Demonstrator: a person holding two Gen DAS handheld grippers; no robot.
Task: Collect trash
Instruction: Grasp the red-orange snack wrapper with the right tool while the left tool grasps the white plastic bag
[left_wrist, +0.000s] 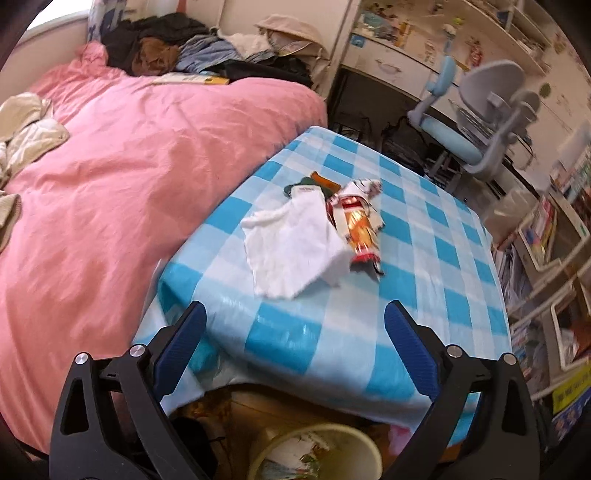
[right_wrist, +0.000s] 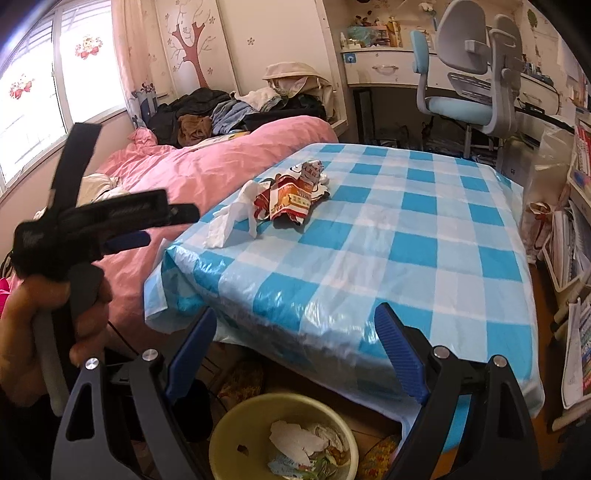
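A white tissue (left_wrist: 291, 247) and crumpled red-and-orange snack wrappers (left_wrist: 356, 218) lie together on the blue checked table (left_wrist: 424, 236). They also show in the right wrist view, tissue (right_wrist: 232, 218) and wrappers (right_wrist: 295, 192). A yellow-green trash bin (right_wrist: 236, 428) with paper scraps in it stands on the floor below the table's near edge; its rim shows in the left wrist view (left_wrist: 365, 443). My left gripper (left_wrist: 295, 325) is open and empty above the table's near edge, short of the tissue. My right gripper (right_wrist: 295, 328) is open and empty over the bin. The left gripper's body (right_wrist: 107, 218) shows at the left.
A bed with a pink duvet (left_wrist: 110, 192) and a pile of clothes (left_wrist: 177, 48) runs along the table's left side. A blue-and-grey desk chair (right_wrist: 472, 74) and a desk (right_wrist: 384, 70) stand behind the table. Shelves with books (left_wrist: 546, 236) line the right.
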